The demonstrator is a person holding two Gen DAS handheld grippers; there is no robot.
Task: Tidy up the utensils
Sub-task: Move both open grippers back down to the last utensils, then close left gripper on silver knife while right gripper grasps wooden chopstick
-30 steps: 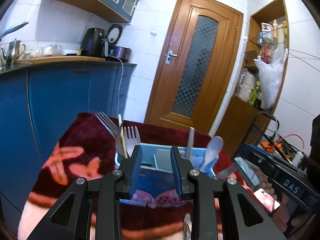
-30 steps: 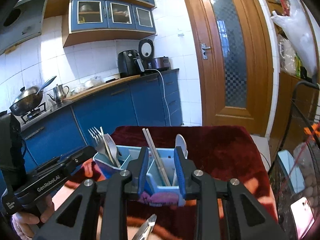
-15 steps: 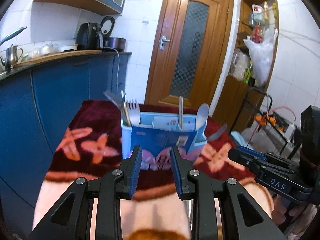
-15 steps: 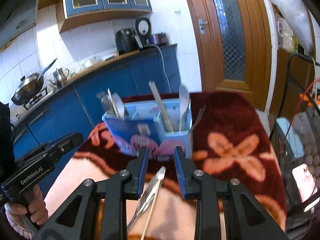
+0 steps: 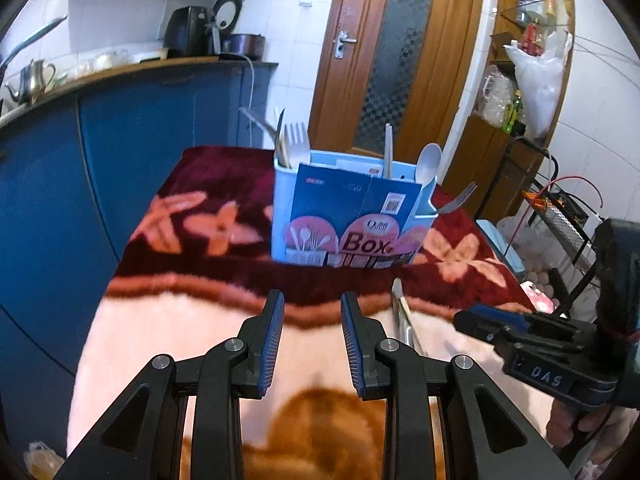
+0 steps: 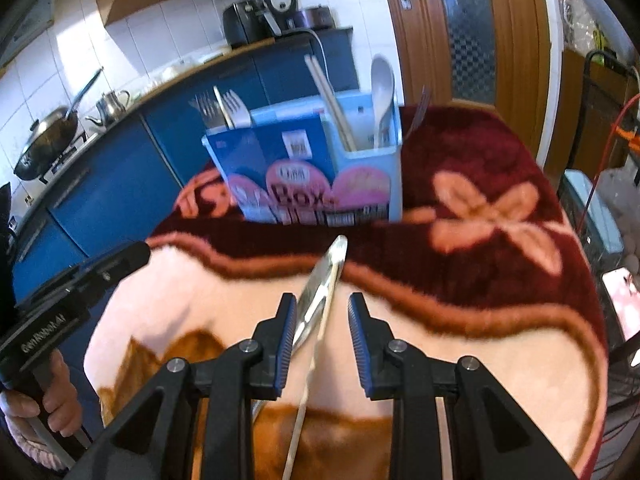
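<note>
We hold our left gripper (image 5: 312, 300) over the pale pink part of the flowered blanket (image 5: 192, 320), jaws spread with only blanket showing between the blue pads. Ahead stands the light blue utensil box (image 5: 348, 220), upright on the dark red band of the blanket toward its far edge, the word "Box" readable on its front sleeve. In its left compartment we see forks (image 5: 298, 140) bunched together, in the middle a pair of chopsticks (image 5: 388, 150), at the right end a pale spoon (image 5: 428, 160), and 1 more fork (image 5: 460, 198) pokes out sideways at the box's right side.

Our right gripper (image 6: 322, 304) hangs over the same blanket, jaws apart and pinching nothing. Below it lies a metal utensil, a knife (image 6: 320, 284) as far as we can tell, with 1 loose chopstick (image 6: 316, 344) alongside it; both run from the near edge up toward the box, the knife tip ending just short of it. The knife's shiny blade sits close against the inner face of the left pad, though we cannot tell whether it touches.

From the right wrist view we catch a hand (image 6: 44, 408) on the left gripper's handle at the blanket's left edge
</note>
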